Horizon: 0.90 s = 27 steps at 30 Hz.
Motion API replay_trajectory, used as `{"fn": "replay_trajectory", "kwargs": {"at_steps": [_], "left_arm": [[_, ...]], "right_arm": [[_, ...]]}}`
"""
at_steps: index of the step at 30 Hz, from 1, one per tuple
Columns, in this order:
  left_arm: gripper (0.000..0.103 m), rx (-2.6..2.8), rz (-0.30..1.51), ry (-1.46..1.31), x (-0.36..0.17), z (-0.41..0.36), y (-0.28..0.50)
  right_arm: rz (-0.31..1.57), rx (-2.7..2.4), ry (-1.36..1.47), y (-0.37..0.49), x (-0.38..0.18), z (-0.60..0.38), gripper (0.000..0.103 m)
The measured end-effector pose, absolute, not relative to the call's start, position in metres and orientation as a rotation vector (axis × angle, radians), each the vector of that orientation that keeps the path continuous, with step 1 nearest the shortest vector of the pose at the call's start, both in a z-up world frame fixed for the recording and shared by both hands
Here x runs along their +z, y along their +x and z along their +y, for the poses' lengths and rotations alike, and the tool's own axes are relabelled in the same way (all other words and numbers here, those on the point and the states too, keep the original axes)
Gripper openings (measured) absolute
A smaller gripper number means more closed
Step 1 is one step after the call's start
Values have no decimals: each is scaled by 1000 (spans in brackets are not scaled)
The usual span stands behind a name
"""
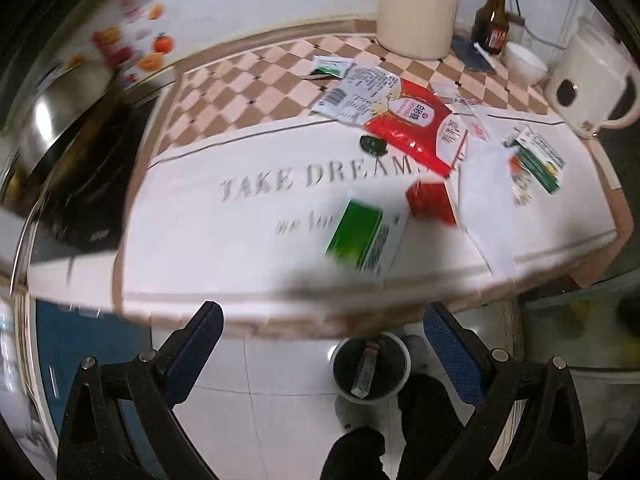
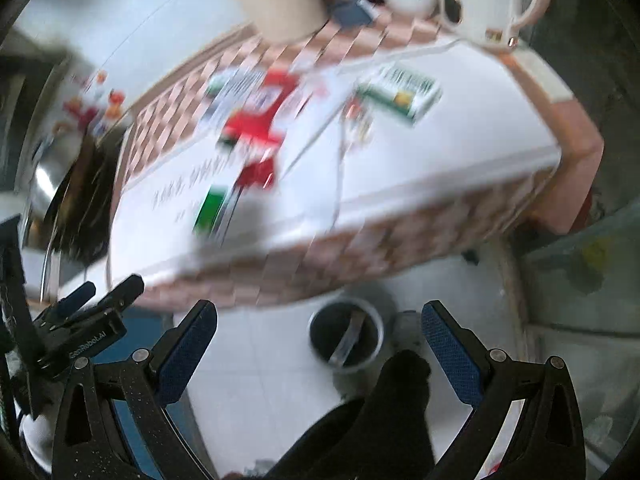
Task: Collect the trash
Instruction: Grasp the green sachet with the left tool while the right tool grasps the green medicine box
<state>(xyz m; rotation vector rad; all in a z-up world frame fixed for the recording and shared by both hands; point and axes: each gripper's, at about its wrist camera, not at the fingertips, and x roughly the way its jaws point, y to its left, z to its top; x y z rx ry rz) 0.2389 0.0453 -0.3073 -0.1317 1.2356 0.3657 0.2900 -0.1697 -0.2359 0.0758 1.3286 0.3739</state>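
Both tools hang out in front of the bench [image 1: 192, 264], over the tiled floor. The left hand-held gripper [image 1: 324, 322] is released, its blue pads spread wide with nothing between them; the right hand-held gripper [image 2: 320, 320] is likewise spread and grasps nothing.

The trash lies scattered on the white mat [image 1: 224, 240] that covers the bench. Taking the big red packet [image 1: 416, 128] as the landmark: a green-and-white wrapper [image 1: 360, 236] lies nearer the bench's front edge than it, a small red wrapper [image 1: 430, 202] sits just in front of it, and a green-printed leaflet [image 1: 538, 162] lies off to its right. Behind it, on the checkered cloth, rests a small green sachet [image 1: 330, 67]. Further back stand a cream utensil holder [image 1: 418, 8], a dark sauce bottle [image 1: 493, 20], a white bowl [image 1: 524, 62] and a white kettle [image 1: 588, 76].

On the floor below the bench's front edge stands a small bin [image 1: 371, 368] with a dark inside, and something narrow lies in it.
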Motion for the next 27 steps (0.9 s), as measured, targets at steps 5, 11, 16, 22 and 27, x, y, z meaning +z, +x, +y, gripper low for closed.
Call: {"fn": "replay_trajectory", "kwargs": {"at_steps": [5,11,16,22,27], "left_arm": [[102,318,1383,-154,-363,56,302],[75,285,1470,-263,-411,65,336],[47,298,1435,-304,-405,66,335],[5,339,1420,-329,-396,68,333],[4,372,1343,-370,-366,72,306]], "right_arm": [[1332,322,30,399,-256,-176,103],[1408,327,-83,499,-309,-169,103],[1472,384,-197,545,-353,-151,103],[1442,363,-306,557,-376,-138,91],[1401,379,-224,547,-361,-146,86]]}}
